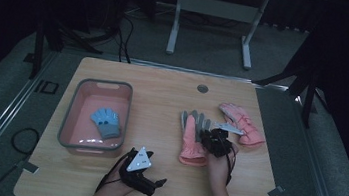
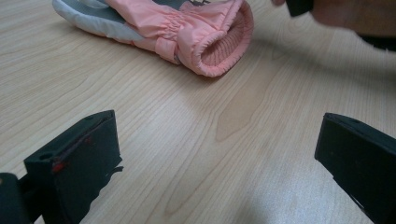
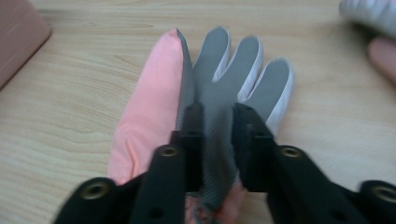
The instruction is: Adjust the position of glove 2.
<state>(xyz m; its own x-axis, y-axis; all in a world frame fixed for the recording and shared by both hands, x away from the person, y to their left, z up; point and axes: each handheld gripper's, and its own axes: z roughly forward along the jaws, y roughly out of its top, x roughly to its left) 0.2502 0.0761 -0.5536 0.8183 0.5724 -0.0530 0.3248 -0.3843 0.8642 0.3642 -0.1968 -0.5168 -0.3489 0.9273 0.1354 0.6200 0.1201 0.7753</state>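
Note:
A pink glove [image 1: 194,140] with a grey palm lies palm up at the table's middle, fingers pointing away. My right gripper [image 1: 210,132] is over its palm. In the right gripper view the right gripper [image 3: 217,121] has its jaws a little apart, with a fold of the glove's [image 3: 149,107] grey palm fabric between them, and the pads do not look pressed on it. My left gripper [image 1: 154,183] rests open near the front edge. Its jaws stand wide in the left gripper view [image 2: 219,154], with bare wood between them and the glove's cuff [image 2: 219,46] beyond.
A second pink glove [image 1: 242,122] lies to the right of the first, its edge at the top right of the right gripper view [image 3: 369,11]. A pink basin [image 1: 67,115] at the left holds a small blue glove [image 1: 107,122]. Table legs stand beyond the far edge.

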